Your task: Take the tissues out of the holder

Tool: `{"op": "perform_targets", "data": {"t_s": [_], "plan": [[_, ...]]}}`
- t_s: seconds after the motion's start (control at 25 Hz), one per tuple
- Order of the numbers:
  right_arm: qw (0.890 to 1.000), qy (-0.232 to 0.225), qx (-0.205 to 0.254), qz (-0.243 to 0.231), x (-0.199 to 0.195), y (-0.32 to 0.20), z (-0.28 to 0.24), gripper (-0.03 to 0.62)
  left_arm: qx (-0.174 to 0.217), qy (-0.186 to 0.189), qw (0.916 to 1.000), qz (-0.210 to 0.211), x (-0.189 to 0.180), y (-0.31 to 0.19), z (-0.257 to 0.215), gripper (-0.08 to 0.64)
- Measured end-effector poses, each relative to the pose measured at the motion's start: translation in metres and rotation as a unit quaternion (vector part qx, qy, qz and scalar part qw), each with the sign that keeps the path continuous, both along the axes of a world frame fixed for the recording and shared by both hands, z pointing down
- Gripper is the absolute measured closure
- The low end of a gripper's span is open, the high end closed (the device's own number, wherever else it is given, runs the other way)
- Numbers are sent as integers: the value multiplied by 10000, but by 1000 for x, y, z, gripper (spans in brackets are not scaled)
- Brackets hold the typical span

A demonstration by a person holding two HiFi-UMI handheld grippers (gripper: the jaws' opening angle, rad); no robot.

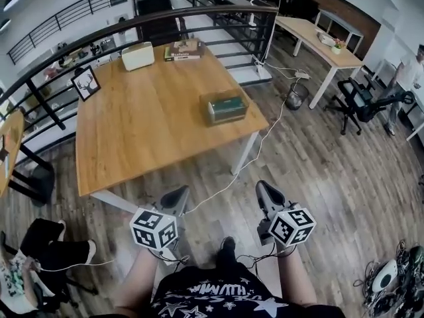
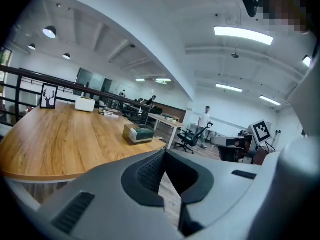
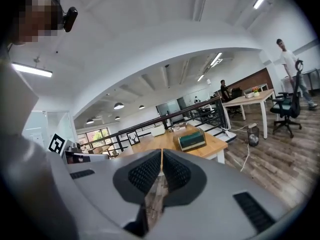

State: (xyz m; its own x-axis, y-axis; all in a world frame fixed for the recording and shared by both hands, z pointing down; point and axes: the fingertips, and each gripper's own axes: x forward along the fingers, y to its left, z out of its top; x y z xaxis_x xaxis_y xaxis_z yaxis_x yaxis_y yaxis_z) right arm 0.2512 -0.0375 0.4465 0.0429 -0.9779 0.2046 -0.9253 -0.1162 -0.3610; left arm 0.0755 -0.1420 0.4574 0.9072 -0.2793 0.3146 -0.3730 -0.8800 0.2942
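1. Plainly at the approach step, with the tissue holder (image 1: 225,106) near the tabletop's (image 1: 139,131) right edge, well ahead.
2. Holds left gripper (image 1: 176,199) and right gripper (image 1: 267,193) jaws together, empty.
3. Next calls for closing in, parting jaws.

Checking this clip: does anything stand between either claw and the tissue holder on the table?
Nothing visible does. The tissue holder sits near a corner of the table. Only open floor, crossed by a white cable lying flat, separates it from the left claw and right claw, both shut and empty.
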Motion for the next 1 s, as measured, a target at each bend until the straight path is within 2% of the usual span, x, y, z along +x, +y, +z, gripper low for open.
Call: {"op": "perform_targets", "data": {"t_s": [0.24, 0.52, 0.72, 0.84, 1.0], "plan": [[9996, -13, 21, -296, 73, -25, 0, 571, 54, -33, 9997, -221, 73, -15, -2, 546], [9987, -125, -38, -491, 133, -37, 16, 571, 69, -17, 9985, -550, 131, -28, 6, 546], [9974, -193, -192, -666, 143, -59, 30, 571, -141, -200, 9982, -551, 141, -36, 23, 546], [9966, -220, -293, -738, 144, -80, 38, 571, -186, -175, 9971, -721, 146, -60, 29, 546], [9963, -209, -332, -758, 155, -113, 44, 571, -121, -195, 9973, -703, 164, -100, 37, 546]]}}
